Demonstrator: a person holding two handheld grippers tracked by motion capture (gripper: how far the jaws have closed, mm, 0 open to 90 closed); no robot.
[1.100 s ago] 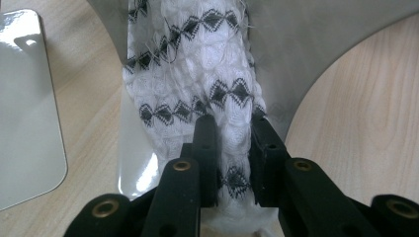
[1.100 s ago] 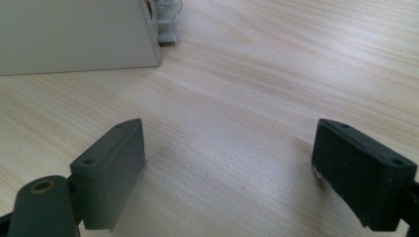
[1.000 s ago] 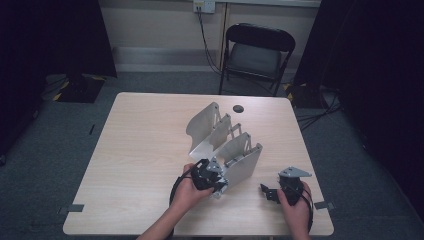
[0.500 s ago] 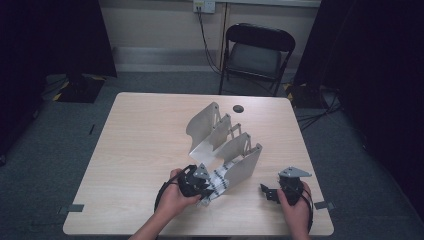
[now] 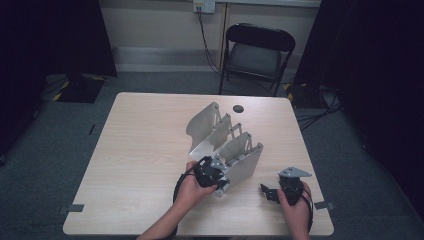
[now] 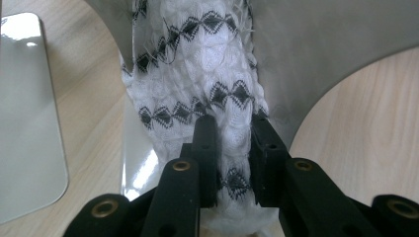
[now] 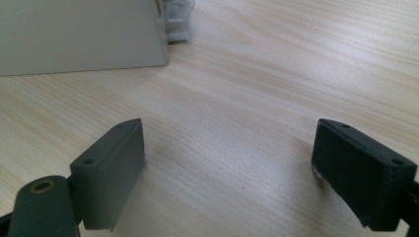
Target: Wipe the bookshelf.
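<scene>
A grey metal rack (image 5: 220, 135) with several upright dividers stands mid-table. My left gripper (image 5: 220, 177) is at its near end, shut on a white knitted cloth (image 6: 197, 59) with black diamond bands. That cloth sits in the slot between two rack walls (image 6: 316, 59). In the left gripper view the gripper (image 6: 230, 123) pinches a fold of the cloth; its jaws have just been opening slightly with the cloth still between them. My right gripper (image 5: 265, 191) rests on the table to the right, open, and nothing lies between its fingers (image 7: 230, 148). A rack wall (image 7: 79, 34) shows ahead of it.
A small black round object (image 5: 238, 108) lies on the table behind the rack. A black folding chair (image 5: 257, 55) stands beyond the far edge. A glossy grey plate (image 6: 29, 123) lies left of the cloth. Bare tabletop (image 5: 135, 150) spreads to the left.
The left hand drew back toward the near-left edge, then returned to the rack's near end. The right hand has not moved.
</scene>
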